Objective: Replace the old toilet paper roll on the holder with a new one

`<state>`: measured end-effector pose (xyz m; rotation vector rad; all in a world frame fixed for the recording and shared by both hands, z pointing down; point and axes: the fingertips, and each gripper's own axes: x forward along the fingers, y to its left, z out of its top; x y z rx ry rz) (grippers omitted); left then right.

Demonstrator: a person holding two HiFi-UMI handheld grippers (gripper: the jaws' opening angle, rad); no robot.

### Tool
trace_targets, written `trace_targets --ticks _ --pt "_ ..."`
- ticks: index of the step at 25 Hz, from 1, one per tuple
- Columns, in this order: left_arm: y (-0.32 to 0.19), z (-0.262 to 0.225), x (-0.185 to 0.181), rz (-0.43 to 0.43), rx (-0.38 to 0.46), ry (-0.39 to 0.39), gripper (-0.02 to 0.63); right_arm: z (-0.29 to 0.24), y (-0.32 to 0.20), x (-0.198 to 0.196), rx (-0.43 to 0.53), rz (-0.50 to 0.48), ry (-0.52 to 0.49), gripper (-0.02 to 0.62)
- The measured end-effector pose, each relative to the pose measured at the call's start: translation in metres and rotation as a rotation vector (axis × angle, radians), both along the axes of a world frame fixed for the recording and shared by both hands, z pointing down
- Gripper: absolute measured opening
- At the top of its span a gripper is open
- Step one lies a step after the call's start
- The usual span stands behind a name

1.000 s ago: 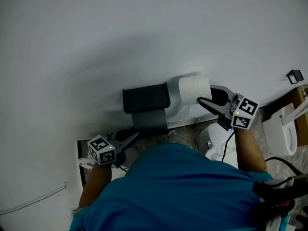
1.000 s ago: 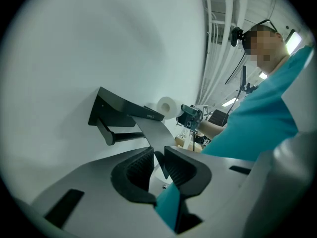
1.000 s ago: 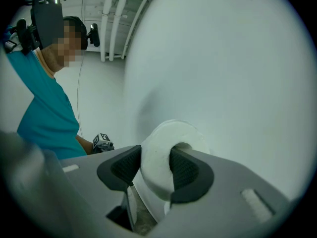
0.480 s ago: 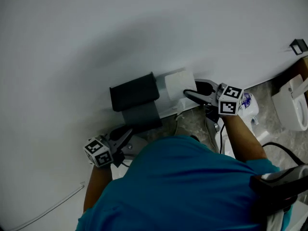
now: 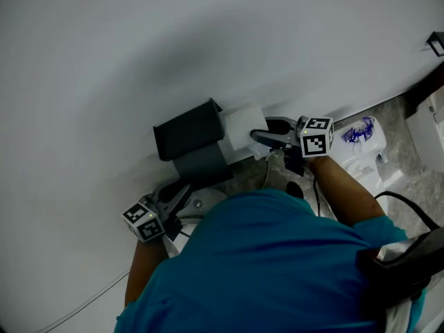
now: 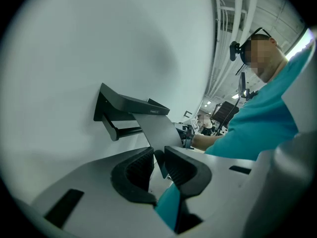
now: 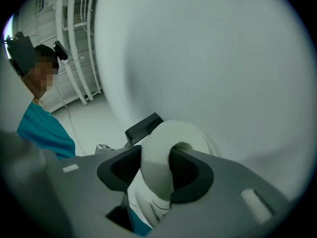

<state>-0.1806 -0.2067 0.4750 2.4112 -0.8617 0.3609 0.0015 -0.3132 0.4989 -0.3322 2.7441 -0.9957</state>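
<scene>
While the left gripper (image 5: 186, 189) pinches the grey flap (image 5: 201, 166) under the black holder (image 5: 184, 130), the right gripper (image 5: 254, 134) clamps the toilet paper roll (image 5: 239, 122) just beside that holder, 1 jaw inside its core.

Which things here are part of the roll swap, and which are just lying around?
In the job: toilet paper roll, clamped by right gripper; black wall holder; its grey flap, pinched by left gripper; bare holder bar.
Lying about: white pack with blue print; toilet; black wall bracket.
</scene>
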Motion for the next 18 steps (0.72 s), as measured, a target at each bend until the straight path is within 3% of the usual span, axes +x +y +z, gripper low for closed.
trace_targets --ticks 10,18 --pt "0.001 0.003 -0.002 0.015 0.006 -0.01 0.071 -0.007 0.005 -0.037 0.035 -0.057 0.008 0.176" --pt "0.003 0.001 0.0 0.013 -0.002 -0.017 0.071 -0.008 0.015 -0.067 0.105 -0.1 0.105 0.176"
